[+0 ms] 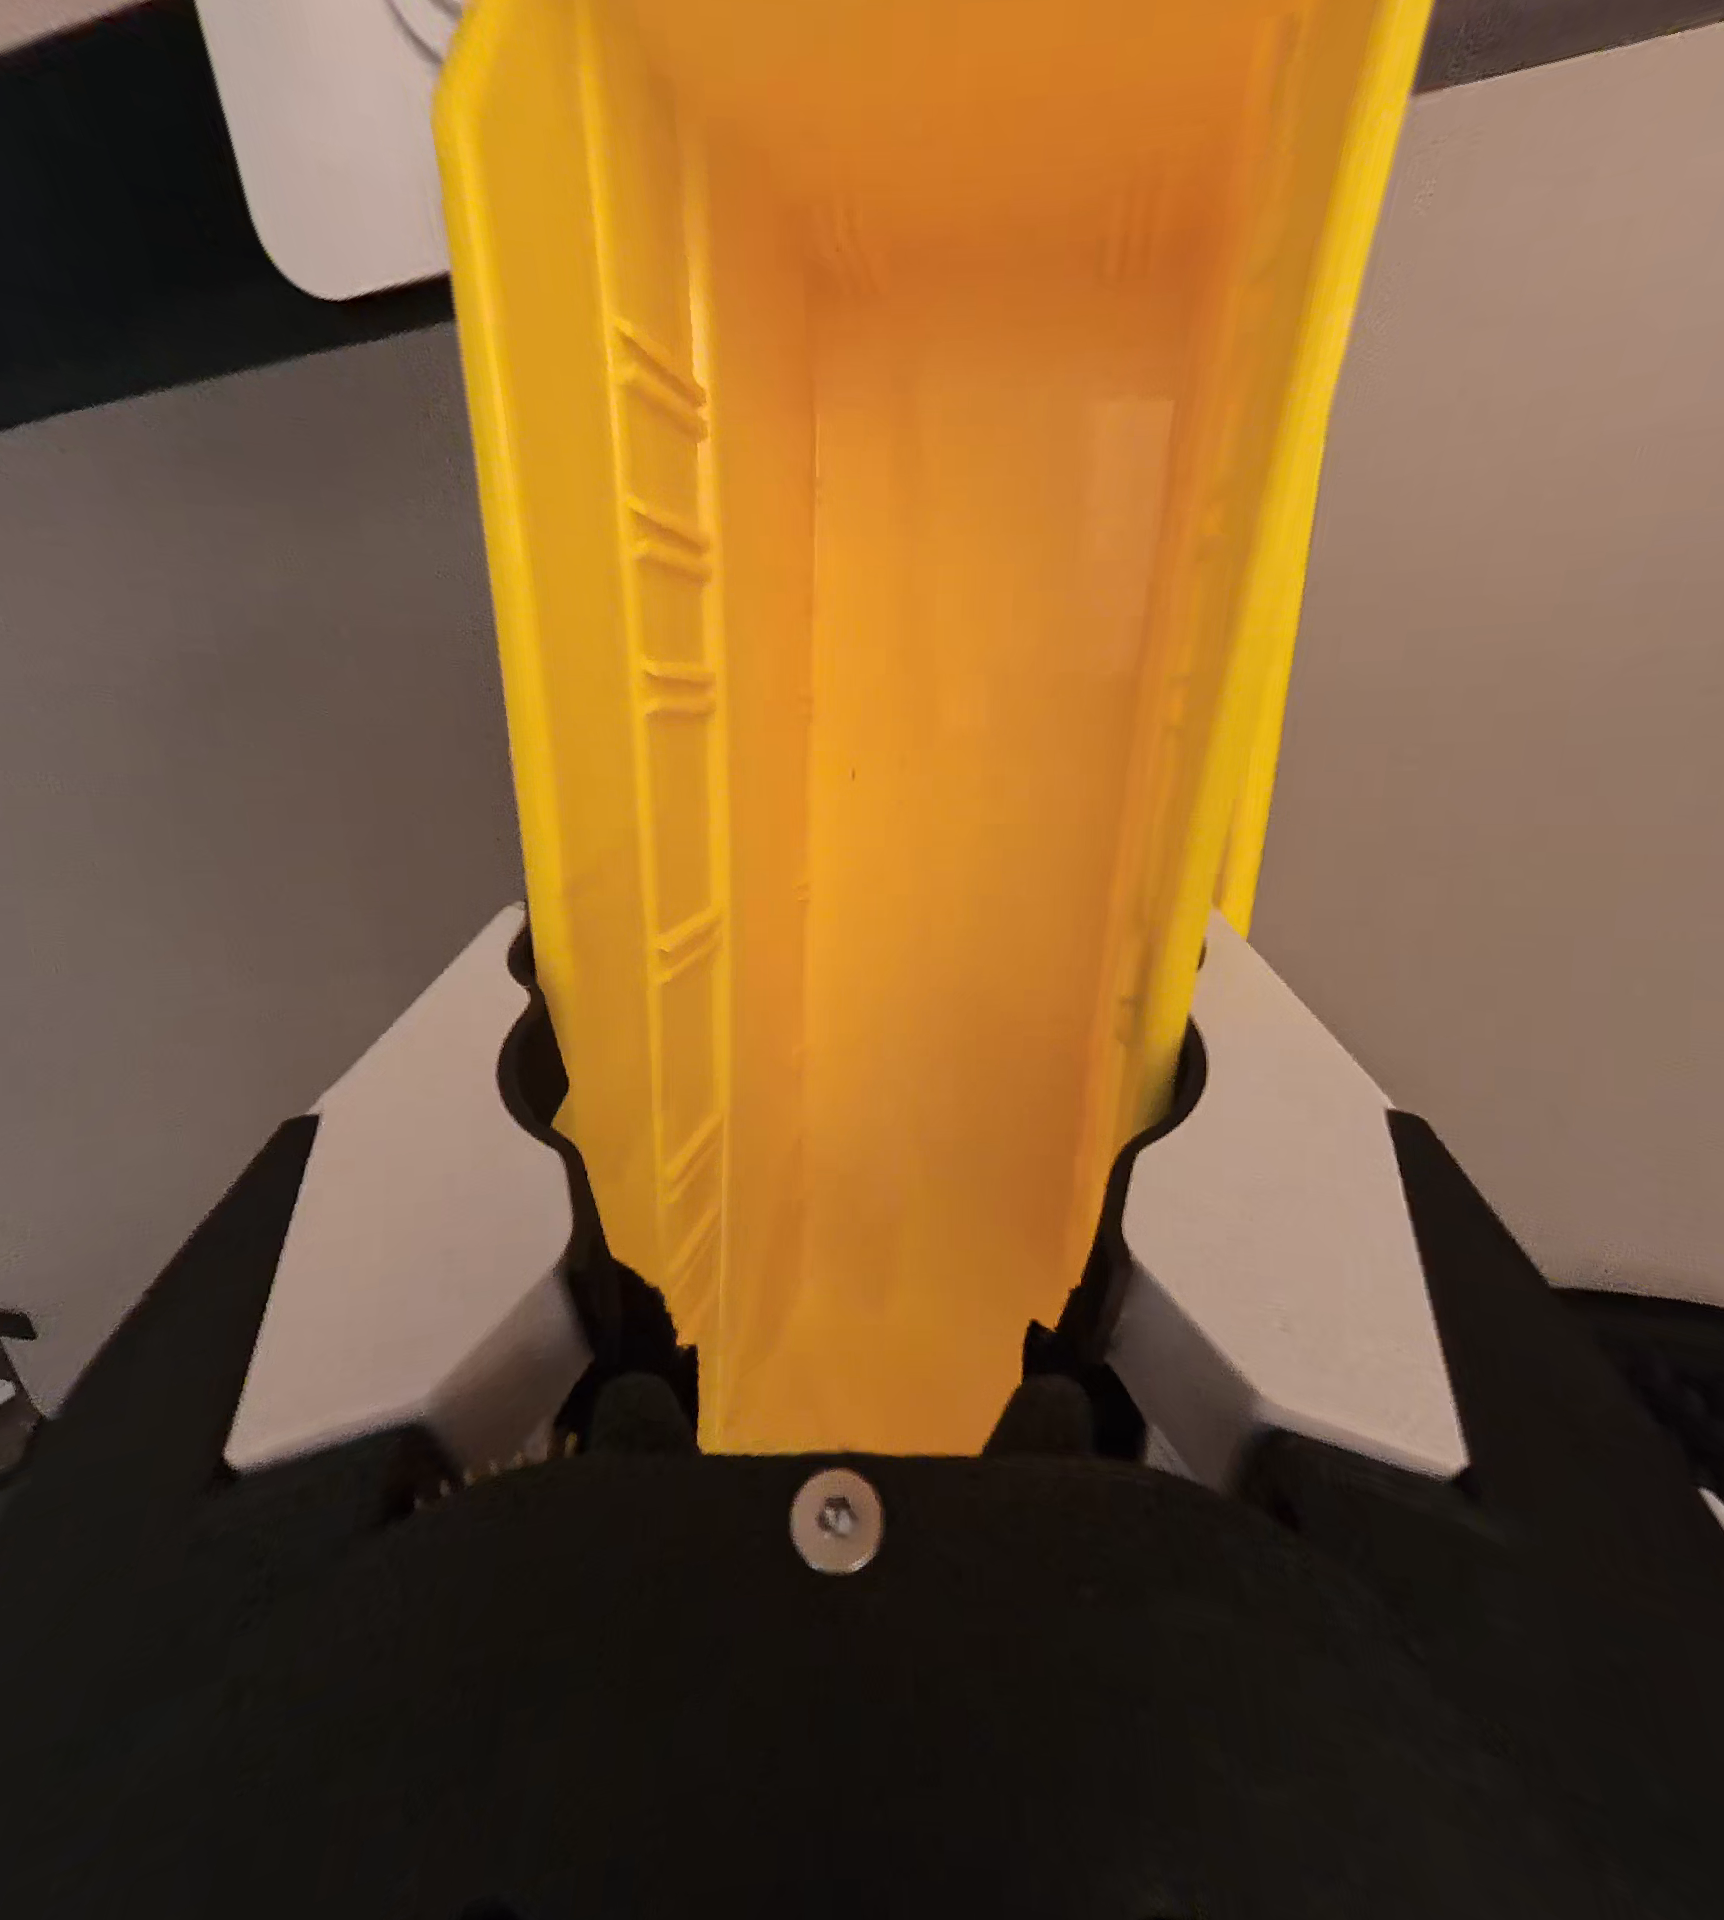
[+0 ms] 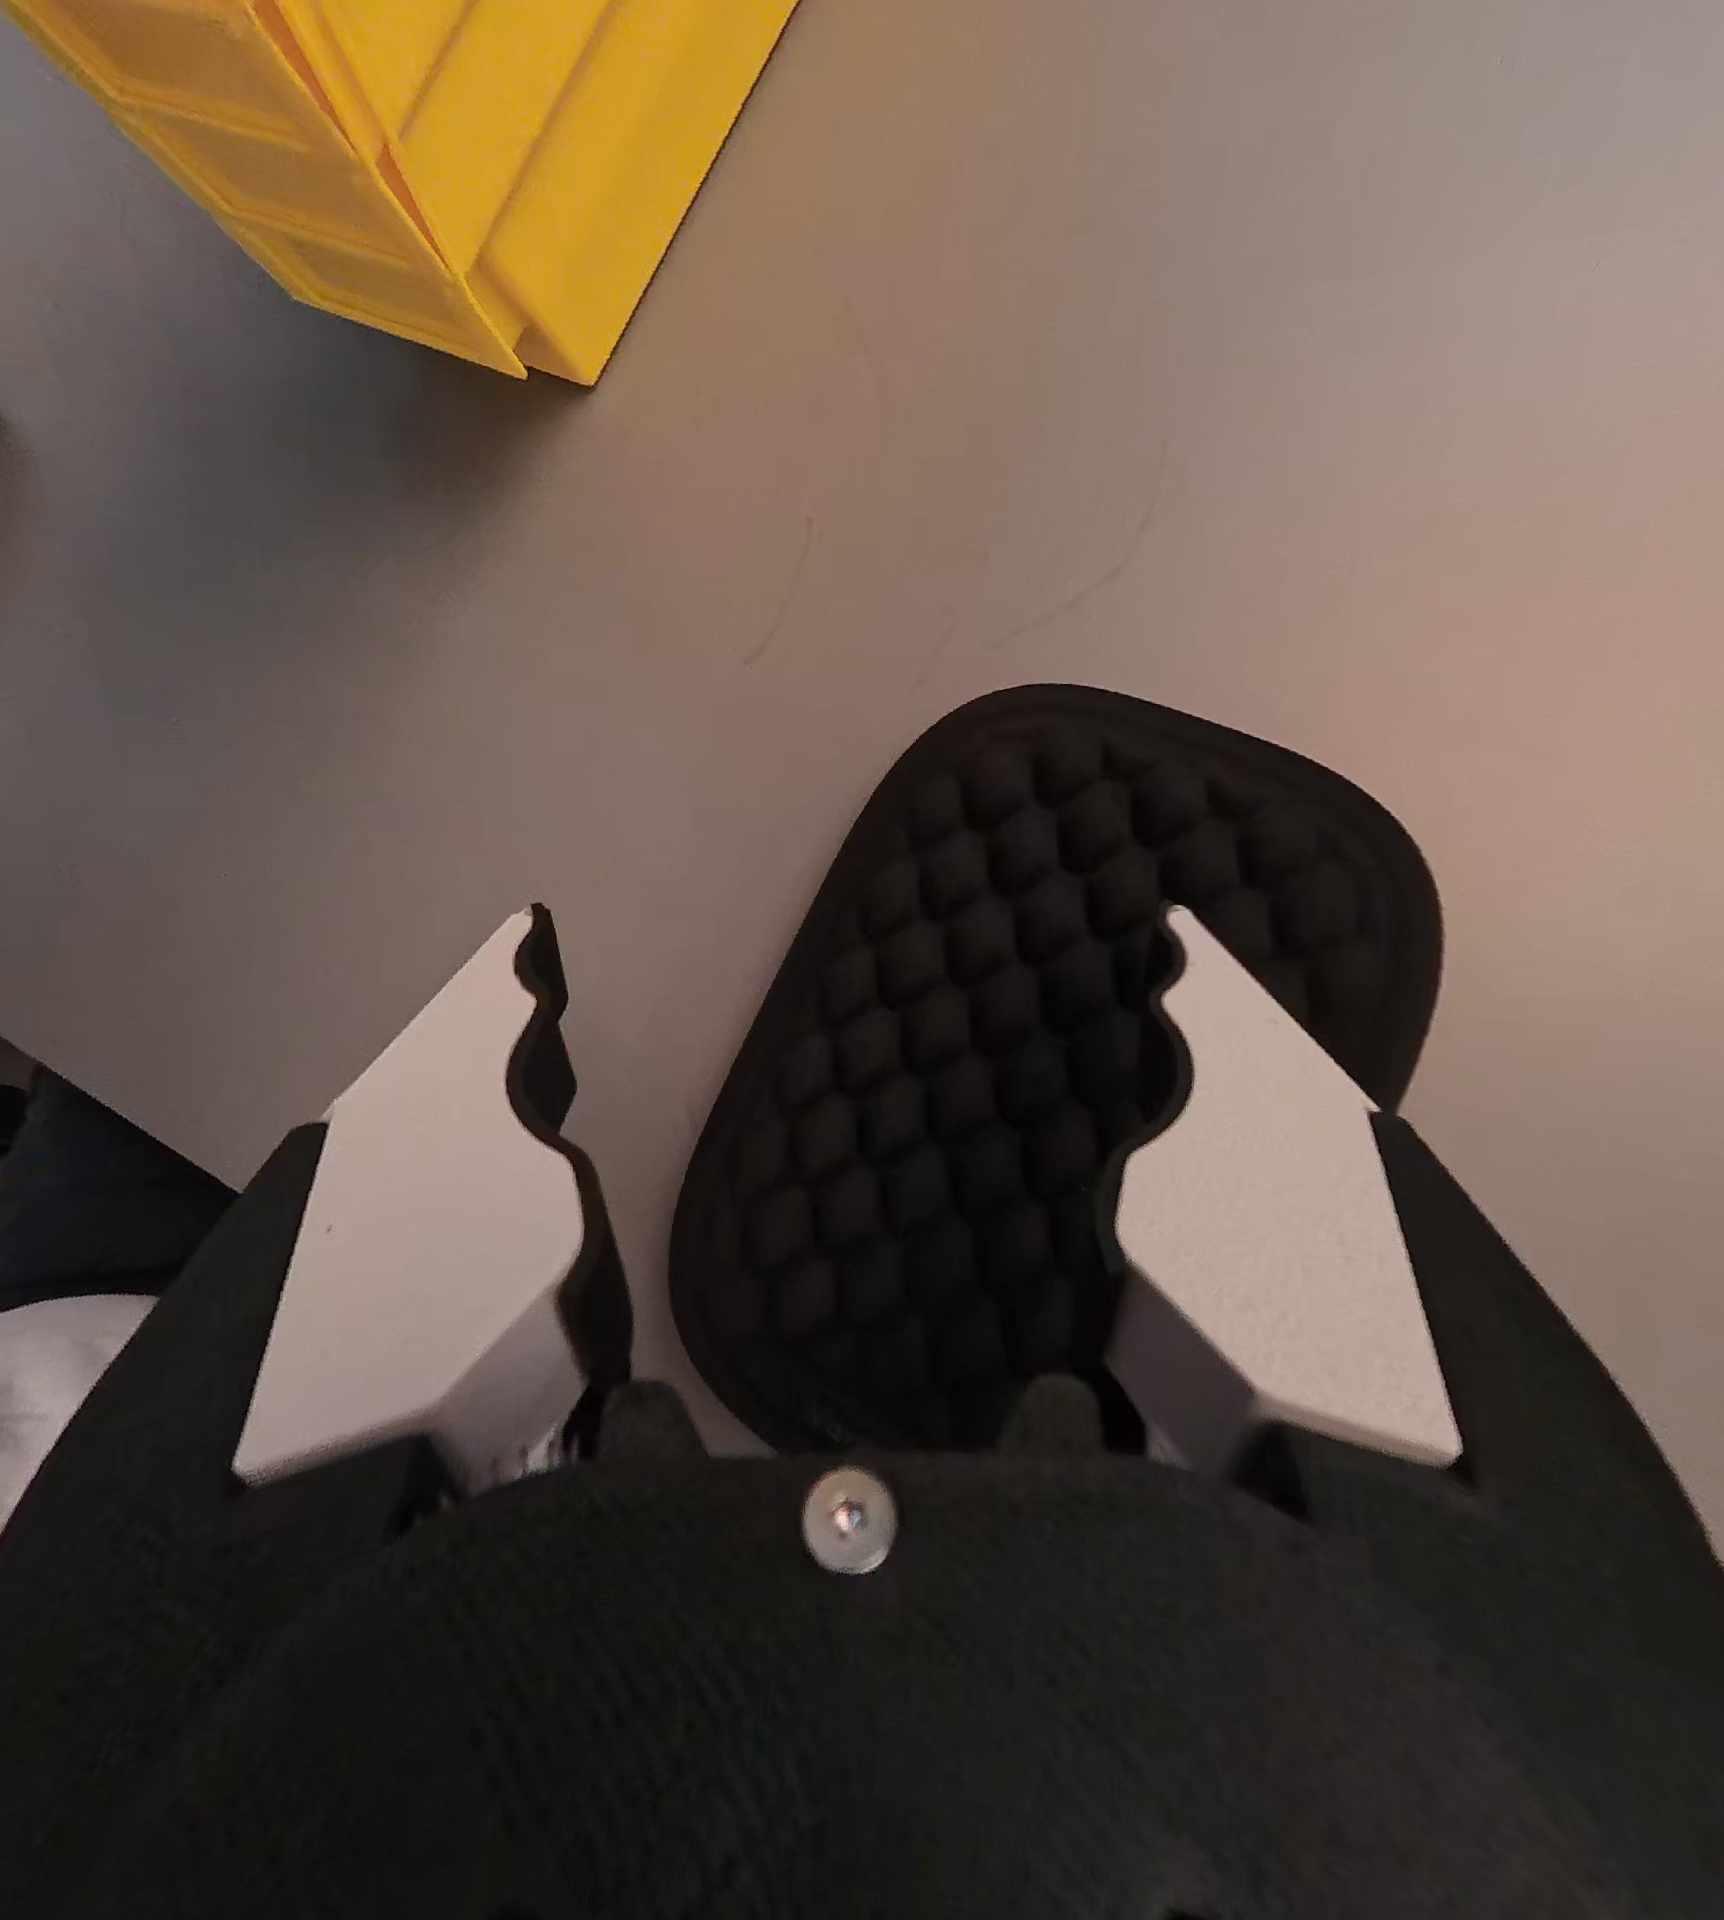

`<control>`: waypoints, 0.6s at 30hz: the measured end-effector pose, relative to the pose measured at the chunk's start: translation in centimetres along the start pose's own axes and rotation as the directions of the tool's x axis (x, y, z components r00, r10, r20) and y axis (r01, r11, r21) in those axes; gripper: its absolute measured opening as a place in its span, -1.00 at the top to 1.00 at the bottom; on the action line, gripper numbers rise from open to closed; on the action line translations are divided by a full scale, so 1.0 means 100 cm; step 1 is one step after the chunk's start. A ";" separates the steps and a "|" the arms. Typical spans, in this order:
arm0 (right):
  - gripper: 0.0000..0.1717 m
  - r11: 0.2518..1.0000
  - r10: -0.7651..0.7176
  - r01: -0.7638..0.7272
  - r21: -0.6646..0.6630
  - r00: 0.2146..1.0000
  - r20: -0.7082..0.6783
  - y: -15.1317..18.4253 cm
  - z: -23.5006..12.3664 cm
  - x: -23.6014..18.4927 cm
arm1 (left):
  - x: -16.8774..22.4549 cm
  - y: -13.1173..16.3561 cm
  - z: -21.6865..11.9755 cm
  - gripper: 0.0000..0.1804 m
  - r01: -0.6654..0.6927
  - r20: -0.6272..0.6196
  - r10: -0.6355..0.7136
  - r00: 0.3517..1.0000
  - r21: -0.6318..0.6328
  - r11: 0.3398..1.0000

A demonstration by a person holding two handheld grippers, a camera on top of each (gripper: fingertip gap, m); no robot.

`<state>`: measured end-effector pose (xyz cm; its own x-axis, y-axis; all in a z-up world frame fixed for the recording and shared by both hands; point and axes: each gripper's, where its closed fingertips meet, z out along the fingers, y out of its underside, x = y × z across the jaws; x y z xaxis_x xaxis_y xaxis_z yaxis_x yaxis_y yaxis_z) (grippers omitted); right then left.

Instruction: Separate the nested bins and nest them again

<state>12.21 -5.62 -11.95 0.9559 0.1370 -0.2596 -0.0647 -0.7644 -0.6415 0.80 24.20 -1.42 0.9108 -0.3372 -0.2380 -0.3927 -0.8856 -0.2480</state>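
A plain grey tabletop fills the background of both wrist views, with a dark strip and a white rounded object seen past its far edge in the left wrist view.

In the left wrist view, a yellow bin is seen lengthwise, its open inside facing the camera and its ribbed rim along the left. It is clamped by the left gripper: both wavy black pads are pressed against the bin's outer side walls, one on each side, and the bin runs from between the fingers up to the top of the view.

In the right wrist view, the right gripper is held over the tabletop with its jaws wide apart and nothing between the pads. Beneath it, toward the right finger, a black quilted pad lies flat on the tabletop. A second yellow bin is seen at the top left of this view, well apart from the right gripper. Whether it rests on the tabletop cannot be told.
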 end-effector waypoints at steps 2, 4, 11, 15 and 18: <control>-0.30 1.000 -0.008 0.008 -0.011 1.000 -0.006 0.002 0.002 -0.001 | 0.000 0.000 0.000 -0.27 -0.004 0.004 0.004 1.000 0.004 1.000; -0.30 1.000 -0.015 0.015 -0.020 1.000 -0.010 0.003 0.004 -0.003 | 0.000 0.000 0.000 -0.27 -0.003 0.000 0.003 1.000 0.002 1.000; -0.29 0.998 -0.054 0.054 -0.012 0.998 -0.030 -0.003 0.007 -0.008 | -0.012 0.002 -0.010 -0.31 -0.095 0.068 0.099 0.993 -0.061 0.994; -0.24 0.992 -0.114 0.115 0.047 0.993 -0.033 -0.023 0.005 -0.020 | -0.015 -0.001 -0.029 -0.25 -0.174 0.040 0.176 0.984 -0.045 0.984; -0.24 0.990 -0.133 0.134 0.048 0.991 -0.018 -0.033 0.009 -0.032 | 0.012 0.004 -0.037 -0.24 -0.186 -0.133 0.182 0.974 -0.015 0.982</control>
<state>9.07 -2.94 -9.60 0.9610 0.2263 -0.1590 0.0502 -0.7083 -0.7042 2.16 22.25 1.66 0.8327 -0.5322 -0.1525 -0.5531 -0.8122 -0.1855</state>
